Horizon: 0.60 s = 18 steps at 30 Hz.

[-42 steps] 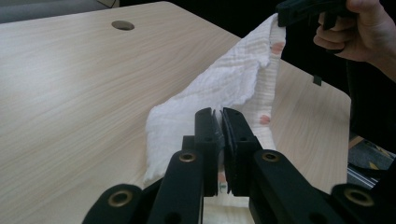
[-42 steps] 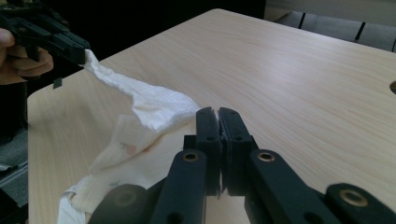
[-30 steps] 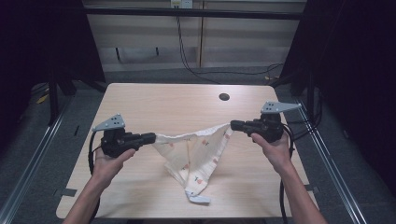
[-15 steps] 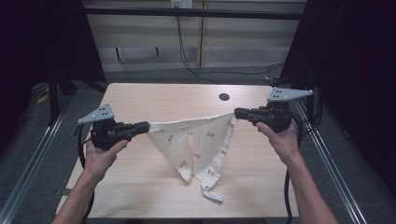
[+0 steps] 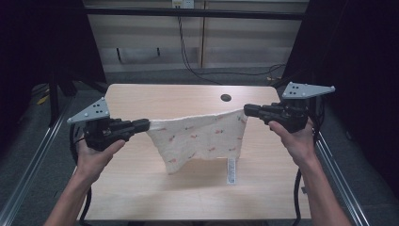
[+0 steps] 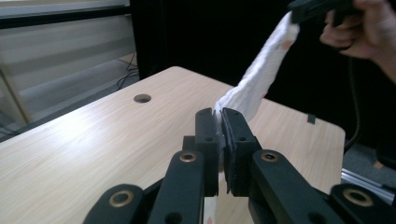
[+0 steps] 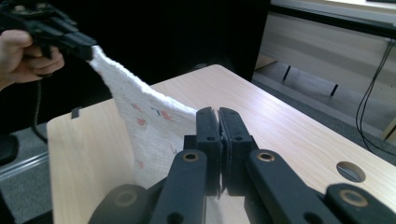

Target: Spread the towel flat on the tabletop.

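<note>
Above the wooden table [image 5: 141,188], I hold a white cloth [image 5: 200,139] stretched between my two grippers, clear of the tabletop except perhaps at its lowest hanging corner, where I cannot tell whether it touches. My left gripper [image 5: 143,125] has its jaws pressed together on one corner of the cloth; in the left gripper view the fabric rises from between the pads [image 6: 219,128] up toward my other hand. My right gripper [image 5: 248,110] pinches the opposite corner with jaws just as tightly closed, and the cloth's top edge runs nearly taut between them. Small reddish prints dot the fabric, and a white label [image 5: 230,170] hangs below its lower edge. A round hole [image 5: 226,98] sits in the table's far side.
</note>
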{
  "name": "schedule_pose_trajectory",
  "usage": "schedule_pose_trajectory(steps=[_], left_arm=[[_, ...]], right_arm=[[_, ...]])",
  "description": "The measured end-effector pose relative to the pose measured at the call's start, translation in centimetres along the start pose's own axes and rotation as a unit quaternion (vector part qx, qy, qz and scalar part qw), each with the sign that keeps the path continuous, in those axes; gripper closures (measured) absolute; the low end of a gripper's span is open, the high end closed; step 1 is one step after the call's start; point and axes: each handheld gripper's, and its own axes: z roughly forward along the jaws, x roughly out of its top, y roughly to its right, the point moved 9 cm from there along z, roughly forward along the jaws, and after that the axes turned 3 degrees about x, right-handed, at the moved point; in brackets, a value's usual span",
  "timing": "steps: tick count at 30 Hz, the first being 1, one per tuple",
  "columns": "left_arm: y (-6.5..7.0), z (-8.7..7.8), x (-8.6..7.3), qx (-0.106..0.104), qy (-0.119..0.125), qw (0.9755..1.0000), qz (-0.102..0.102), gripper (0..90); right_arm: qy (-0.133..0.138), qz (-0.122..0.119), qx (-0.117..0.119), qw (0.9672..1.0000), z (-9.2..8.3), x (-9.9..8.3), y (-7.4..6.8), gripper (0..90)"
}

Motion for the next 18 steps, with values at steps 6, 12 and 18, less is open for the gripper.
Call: schedule_pose_trajectory(steps=[6, 12, 18], left_arm=[[0.9, -2.8, 1.5, 0.006, 0.012, 0.9999, 0.008, 86.0], [1.6, -2.3, 0.9, 0.011, -0.022, 0.9996, 0.012, 86.1], [-1.0, 1.8, -2.1, 0.01, -0.062, 0.9977, -0.023, 86.0]], right_arm=[[-0.005, -0.018, 0.008, 0.9998, -1.5, 1.4, -2.8, 88.5], [-0.02, -0.028, 0.005, 0.9994, -2.0, 1.8, -3.9, 88.6], [-0.057, 0.013, -0.012, 0.9982, 1.0, -2.3, 0.2, 88.6]])
